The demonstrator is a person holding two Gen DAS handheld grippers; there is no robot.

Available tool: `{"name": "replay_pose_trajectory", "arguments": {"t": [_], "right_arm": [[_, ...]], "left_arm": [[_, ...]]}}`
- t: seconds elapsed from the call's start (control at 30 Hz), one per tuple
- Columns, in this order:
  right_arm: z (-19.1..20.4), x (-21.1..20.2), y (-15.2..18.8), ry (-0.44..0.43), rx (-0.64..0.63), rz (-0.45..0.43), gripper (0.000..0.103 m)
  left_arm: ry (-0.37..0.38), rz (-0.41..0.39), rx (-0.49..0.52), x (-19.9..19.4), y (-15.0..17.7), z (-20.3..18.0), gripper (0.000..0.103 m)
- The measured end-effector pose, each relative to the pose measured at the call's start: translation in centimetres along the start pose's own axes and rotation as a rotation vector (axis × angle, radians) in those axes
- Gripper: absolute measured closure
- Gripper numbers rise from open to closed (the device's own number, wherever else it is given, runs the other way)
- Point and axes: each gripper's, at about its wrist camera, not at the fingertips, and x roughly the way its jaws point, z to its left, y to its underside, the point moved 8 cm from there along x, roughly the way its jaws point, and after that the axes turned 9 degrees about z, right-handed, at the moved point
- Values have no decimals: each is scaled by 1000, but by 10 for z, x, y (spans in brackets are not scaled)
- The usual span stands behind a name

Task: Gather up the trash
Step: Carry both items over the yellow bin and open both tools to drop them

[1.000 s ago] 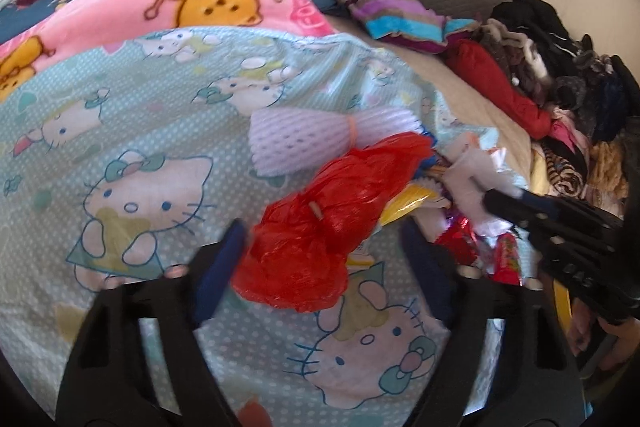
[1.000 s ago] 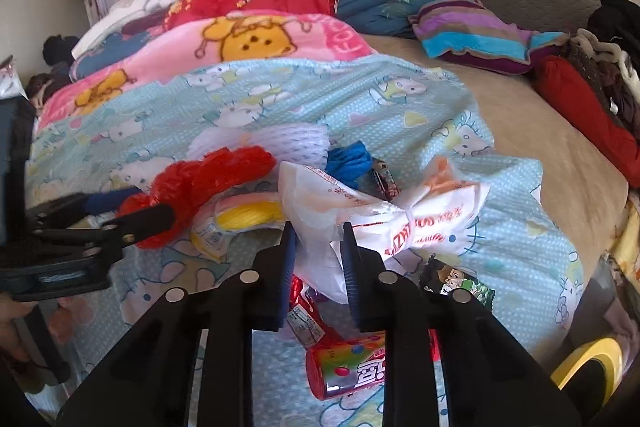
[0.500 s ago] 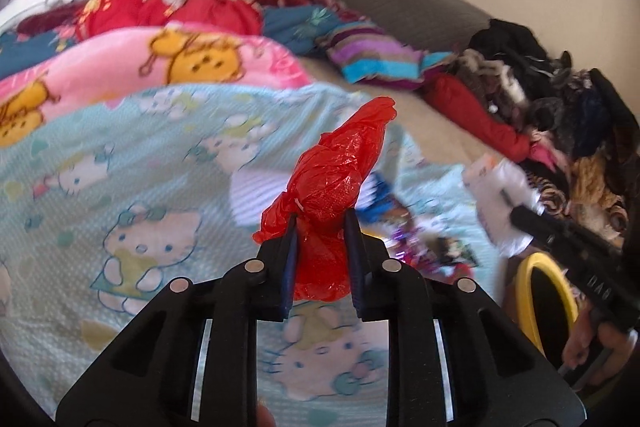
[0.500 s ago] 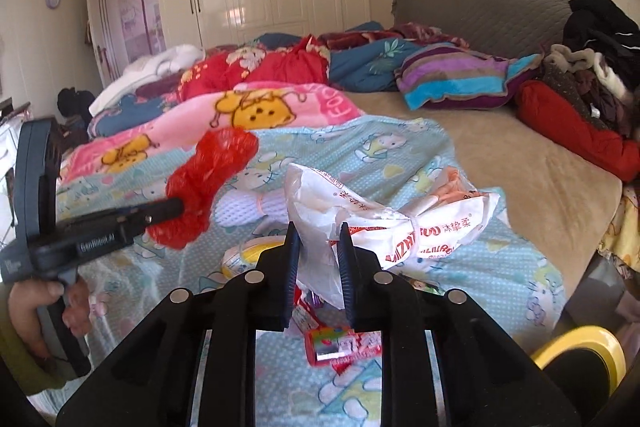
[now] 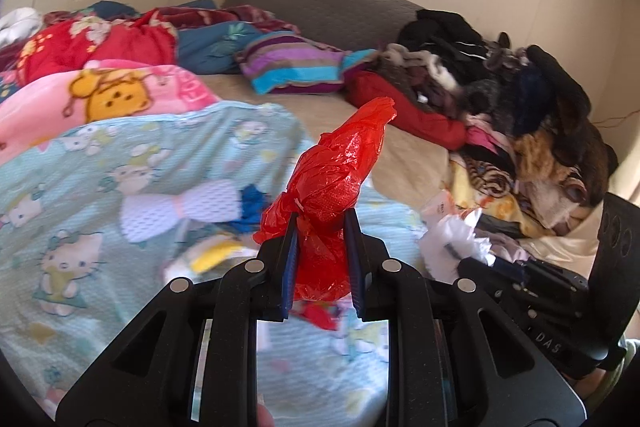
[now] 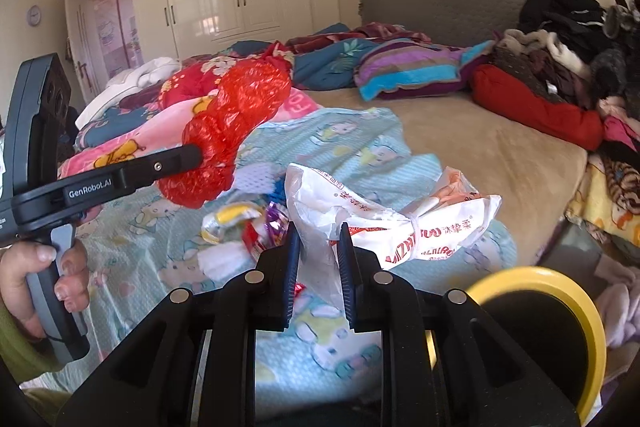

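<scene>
Lifted higher, the left gripper (image 5: 320, 259) pinches crinkly red plastic bag (image 5: 336, 195); right gripper (image 6: 318, 267) clamps seemingly knotted white bag (image 6: 384, 223).

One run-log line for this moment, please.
left tongs: shut on red bag | right tongs: shut on white bag | yellow-rimmed bin: near right

Open bed, crowded edges

We see bare mattress (image 6: 472, 143) mid-frame; wrappers (image 6: 244, 223) clutter lower left, clothes pile (image 6: 568, 39) blocks upper right.
</scene>
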Motion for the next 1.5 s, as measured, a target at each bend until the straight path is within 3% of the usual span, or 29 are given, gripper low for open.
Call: {"name": "replay_pose_trajectory", "arguments": {"t": [1.0, 1.5], "right_arm": [[-94, -69, 82, 145, 120, 37, 85], [-123, -74, 125, 170, 208, 89, 85]], "left_arm": [[209, 125, 251, 50, 23, -162, 88], [235, 252, 354, 90, 47, -213, 87]]}}
